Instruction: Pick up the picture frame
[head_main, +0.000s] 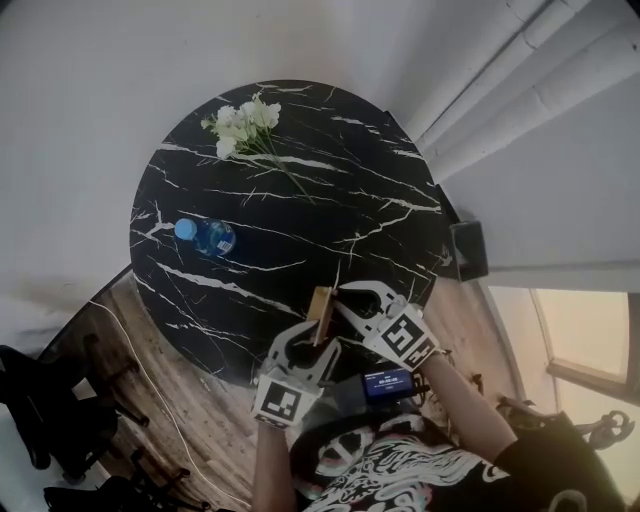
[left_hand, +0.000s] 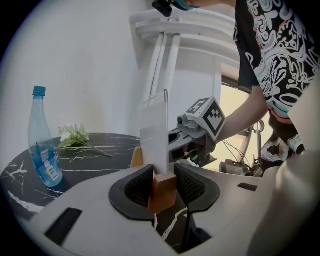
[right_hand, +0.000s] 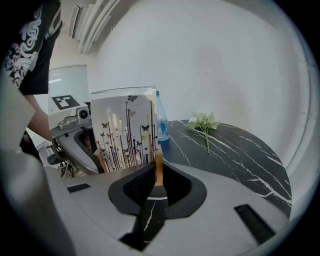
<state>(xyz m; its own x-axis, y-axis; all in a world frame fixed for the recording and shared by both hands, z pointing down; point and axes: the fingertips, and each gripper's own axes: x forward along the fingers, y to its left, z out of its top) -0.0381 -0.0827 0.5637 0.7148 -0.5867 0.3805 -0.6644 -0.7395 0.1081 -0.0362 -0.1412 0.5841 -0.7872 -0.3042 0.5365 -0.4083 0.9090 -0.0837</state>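
Left gripper (left_hand: 163, 176) clamps the butterfly-printed picture frame (right_hand: 125, 131) by its wooden base.

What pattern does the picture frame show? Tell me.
The picture frame shows butterflies over thin upright stems on white; clearest in the right gripper view.

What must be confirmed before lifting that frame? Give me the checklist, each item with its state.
1. Left tool grip: jaws shut on one wooden foot of the butterfly-print picture frame: ok.
2. Right tool grip: jaws closed on the other foot: ok.
3. Frame upright: ok.
4. Blue-capped plastic water bottle stands apart from the frame: ok.
5. White flower bunch lies apart, far across the round black marble table: ok.
6. Grip firm enough to lift: cannot tell.
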